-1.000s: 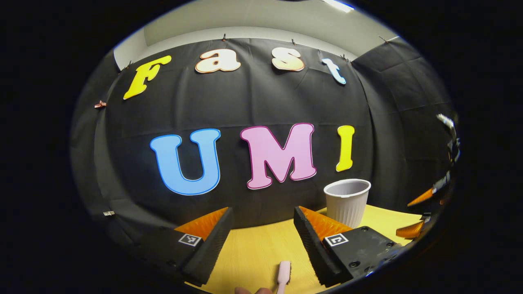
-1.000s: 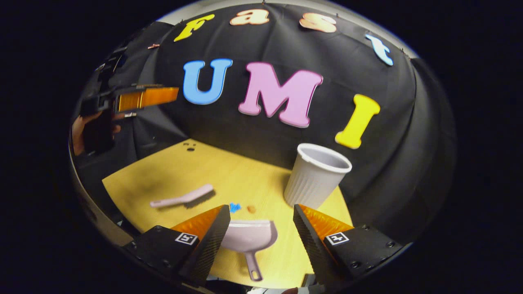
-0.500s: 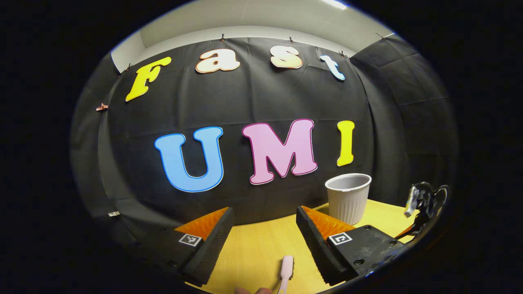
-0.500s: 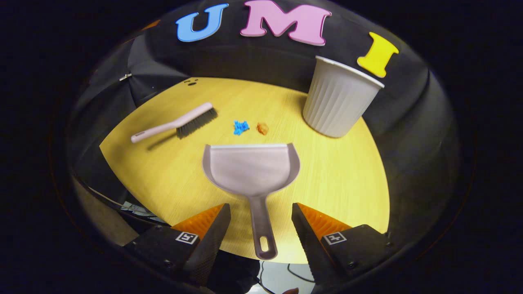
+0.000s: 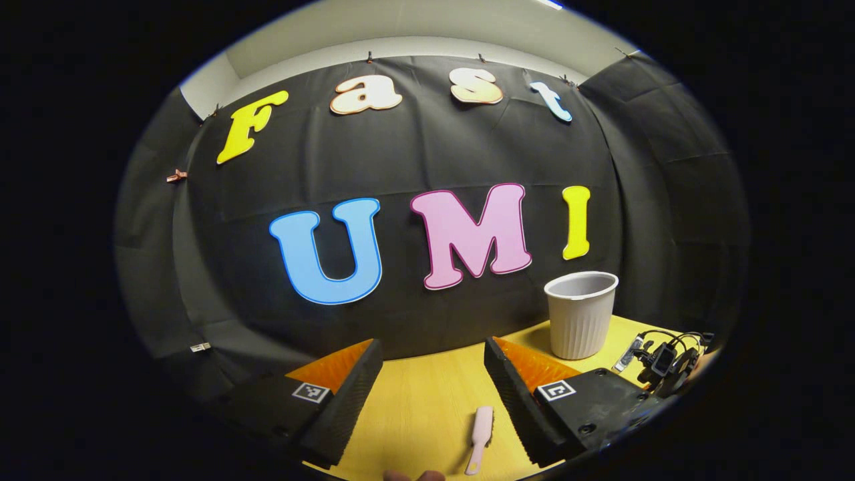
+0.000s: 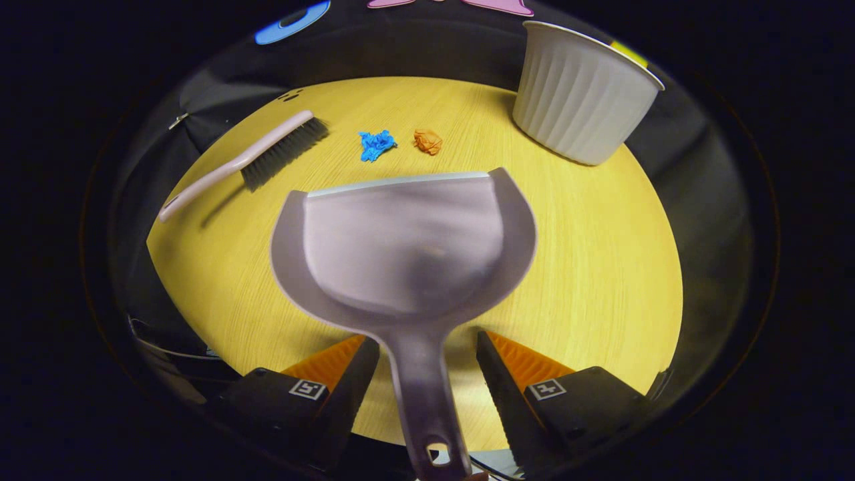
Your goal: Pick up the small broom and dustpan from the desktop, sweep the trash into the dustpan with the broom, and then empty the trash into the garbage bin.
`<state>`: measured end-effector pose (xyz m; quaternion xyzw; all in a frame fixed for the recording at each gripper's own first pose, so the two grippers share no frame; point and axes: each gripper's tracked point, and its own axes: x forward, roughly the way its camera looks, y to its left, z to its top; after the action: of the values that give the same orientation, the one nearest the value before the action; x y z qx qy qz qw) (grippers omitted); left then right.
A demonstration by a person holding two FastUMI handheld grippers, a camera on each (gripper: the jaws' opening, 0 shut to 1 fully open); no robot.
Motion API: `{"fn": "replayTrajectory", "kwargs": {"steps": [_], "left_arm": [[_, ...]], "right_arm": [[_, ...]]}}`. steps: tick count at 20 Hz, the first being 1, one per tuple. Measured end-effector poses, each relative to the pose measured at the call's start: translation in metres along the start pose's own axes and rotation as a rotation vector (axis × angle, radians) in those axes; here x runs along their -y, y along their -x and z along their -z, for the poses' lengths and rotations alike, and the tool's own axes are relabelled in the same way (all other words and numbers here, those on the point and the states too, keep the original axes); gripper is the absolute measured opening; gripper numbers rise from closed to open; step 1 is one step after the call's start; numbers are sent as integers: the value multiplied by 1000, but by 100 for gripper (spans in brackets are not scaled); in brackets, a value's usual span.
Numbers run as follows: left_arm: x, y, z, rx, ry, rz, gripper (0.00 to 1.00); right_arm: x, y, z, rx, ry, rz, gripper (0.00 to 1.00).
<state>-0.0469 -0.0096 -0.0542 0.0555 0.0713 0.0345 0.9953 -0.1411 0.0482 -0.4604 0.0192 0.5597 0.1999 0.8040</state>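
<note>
The dustpan [image 6: 407, 260] lies flat on the surface [image 6: 601, 267], its lip facing the blue scrap [image 6: 376, 143] and orange scrap [image 6: 427, 141] beyond, ready to catch them. Its handle runs between the right gripper [image 6: 427, 351] fingers, which are spread wide and hold nothing. The broom [image 6: 247, 160] lies far left, the bin [image 6: 584, 100] far right. The left gripper [image 5: 433, 364], also wide open and empty, hangs above the broom.

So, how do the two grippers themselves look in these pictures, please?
The left gripper and the right gripper look alike: two wedge-shaped fingers with ribbed faces, each on a block with screws and a small square black-and-white marker. In the left gripper view, what seems to be the right gripper, far off at the right edge, carries looping black cables.
</note>
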Motion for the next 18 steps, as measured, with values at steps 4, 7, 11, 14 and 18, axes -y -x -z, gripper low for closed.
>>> {"fn": "replayTrajectory", "kwargs": {"steps": [4,7,11,14,18], "left_arm": [[-3,0,5,-4,10,-16,97],[-2,-4,7,-13,25,-21,97],[1,-8,12,-23,30,-17,97],[3,-14,16,-28,38,-10,97],[5,-22,25,-44,36,-5,97]], "right_arm": [[1,-4,-5,-41,-19,-3,87],[3,-6,-7,-72,-28,2,43],[3,-7,-9,-77,-37,7,42],[3,-8,-9,-104,-63,15,38],[-6,-1,-14,-60,-34,-16,37]]}}
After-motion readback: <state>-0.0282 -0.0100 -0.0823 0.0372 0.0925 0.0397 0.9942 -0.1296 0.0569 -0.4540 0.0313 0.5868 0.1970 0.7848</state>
